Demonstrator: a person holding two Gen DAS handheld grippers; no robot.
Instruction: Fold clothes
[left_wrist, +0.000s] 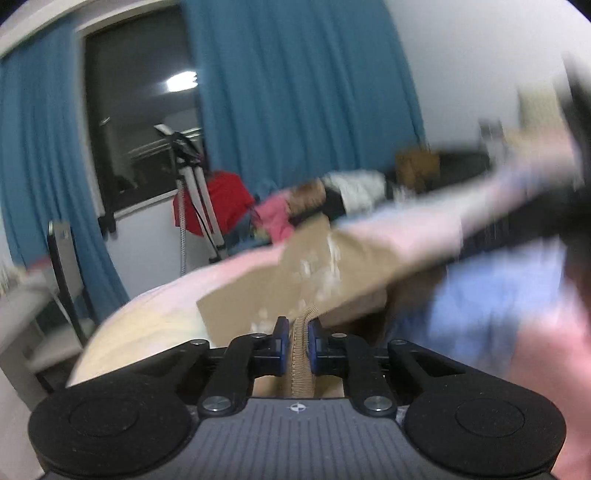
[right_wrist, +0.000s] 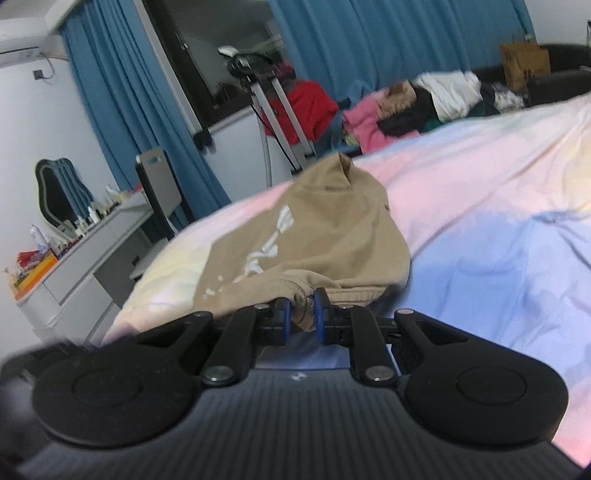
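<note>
A tan sweatshirt (right_wrist: 317, 236) with white print lies bunched on a pastel pink, blue and yellow bed sheet (right_wrist: 480, 206). My right gripper (right_wrist: 303, 314) is shut on the ribbed hem of the sweatshirt, held just above the sheet. In the left wrist view the same tan sweatshirt (left_wrist: 303, 269) is blurred and stretched out, and my left gripper (left_wrist: 298, 334) is shut on its ribbed band. A blurred dark shape at the right edge of the left wrist view may be the other gripper.
A pile of mixed clothes (right_wrist: 413, 99) lies at the far side of the bed. A tripod (right_wrist: 280, 107) and a red garment (right_wrist: 306, 103) stand by the window with blue curtains (right_wrist: 369, 40). A grey dressing table (right_wrist: 92, 243) with bottles stands left of the bed.
</note>
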